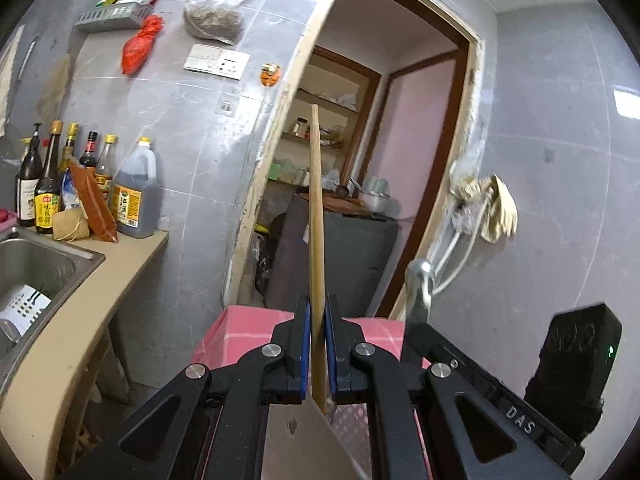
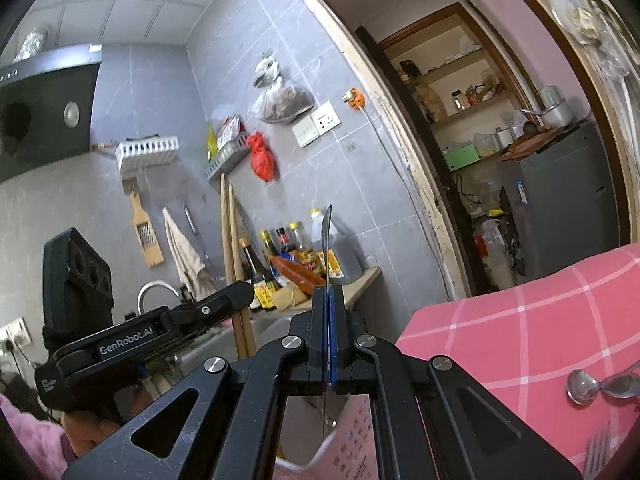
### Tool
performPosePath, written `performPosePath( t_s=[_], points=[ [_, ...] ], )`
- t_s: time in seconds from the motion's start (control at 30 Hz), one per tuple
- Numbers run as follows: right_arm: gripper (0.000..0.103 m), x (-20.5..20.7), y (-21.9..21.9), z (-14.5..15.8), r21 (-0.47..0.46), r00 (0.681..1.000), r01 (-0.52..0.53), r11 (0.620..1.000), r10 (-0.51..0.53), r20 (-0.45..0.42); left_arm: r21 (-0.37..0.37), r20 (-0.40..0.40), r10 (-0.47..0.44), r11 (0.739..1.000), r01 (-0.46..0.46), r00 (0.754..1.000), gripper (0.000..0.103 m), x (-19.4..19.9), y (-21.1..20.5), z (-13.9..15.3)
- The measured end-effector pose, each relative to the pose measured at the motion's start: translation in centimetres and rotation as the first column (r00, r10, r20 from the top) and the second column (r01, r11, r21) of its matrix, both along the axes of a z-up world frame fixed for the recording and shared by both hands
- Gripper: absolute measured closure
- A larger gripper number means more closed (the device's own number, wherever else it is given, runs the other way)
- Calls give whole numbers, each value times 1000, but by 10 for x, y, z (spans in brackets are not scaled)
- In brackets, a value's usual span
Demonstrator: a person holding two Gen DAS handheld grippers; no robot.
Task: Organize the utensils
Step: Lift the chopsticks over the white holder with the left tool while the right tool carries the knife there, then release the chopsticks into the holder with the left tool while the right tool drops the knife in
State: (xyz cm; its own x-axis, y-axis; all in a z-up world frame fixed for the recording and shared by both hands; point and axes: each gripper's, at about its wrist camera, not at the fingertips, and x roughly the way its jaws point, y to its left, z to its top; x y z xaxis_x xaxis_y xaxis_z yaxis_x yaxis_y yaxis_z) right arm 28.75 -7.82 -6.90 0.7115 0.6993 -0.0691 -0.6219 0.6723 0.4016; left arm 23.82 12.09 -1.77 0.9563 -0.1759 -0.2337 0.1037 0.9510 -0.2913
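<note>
The left gripper (image 1: 318,312) is clamped on wooden chopsticks (image 1: 316,216) that stand nearly upright between its blue pads; from the left wrist camera they read as one stick, while the right wrist view shows two side by side (image 2: 232,248). Their lower ends reach down over a white perforated utensil holder (image 1: 304,440) just under the jaws. The right gripper (image 2: 329,300) is closed tight on one thin metal utensil (image 2: 327,240), seen edge-on with its curved tip pointing up; I cannot tell whether it is a spoon or a knife. Its lower end also hangs over the white holder.

Beside and beneath both grippers is a table with a pink checked cloth (image 2: 520,320). On the cloth lie two metal spoons (image 2: 584,386) close together, and one fork (image 2: 596,452) nearer the edge of view.

Farther off, a beige counter (image 1: 132,256) carries a steel sink (image 1: 44,264) holding one white slotted basket (image 1: 24,308). At the counter's end stands a cluster of sauce bottles (image 1: 52,176), about six, plus one large oil jug (image 1: 136,192). On the grey tiled wall hang one red plastic bag (image 1: 140,46), one clear bag of dried goods (image 1: 214,18) and two white racks (image 2: 148,152). An open doorway (image 1: 400,120) shows shelves and a dark cabinet (image 1: 352,256).
</note>
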Motion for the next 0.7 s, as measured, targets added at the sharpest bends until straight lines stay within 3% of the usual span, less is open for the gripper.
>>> performPosePath(
  t_s=[0.3, 0.53, 0.7],
  points=[
    [101, -4, -2, -4, -58, 1000, -12, 998, 10, -22, 34, -70, -53, 998, 56, 996, 95, -6, -1, -8],
    [101, -6, -6, -3, -87, 999, -14, 996, 11, -43, 26, -81, -57, 998, 60, 995, 94, -14, 2, -8],
    [94, -10, -9, 4, -100, 999, -5, 995, 1, -41, 41, -74, -59, 997, 62, 996, 78, -20, -2, -3]
  ],
)
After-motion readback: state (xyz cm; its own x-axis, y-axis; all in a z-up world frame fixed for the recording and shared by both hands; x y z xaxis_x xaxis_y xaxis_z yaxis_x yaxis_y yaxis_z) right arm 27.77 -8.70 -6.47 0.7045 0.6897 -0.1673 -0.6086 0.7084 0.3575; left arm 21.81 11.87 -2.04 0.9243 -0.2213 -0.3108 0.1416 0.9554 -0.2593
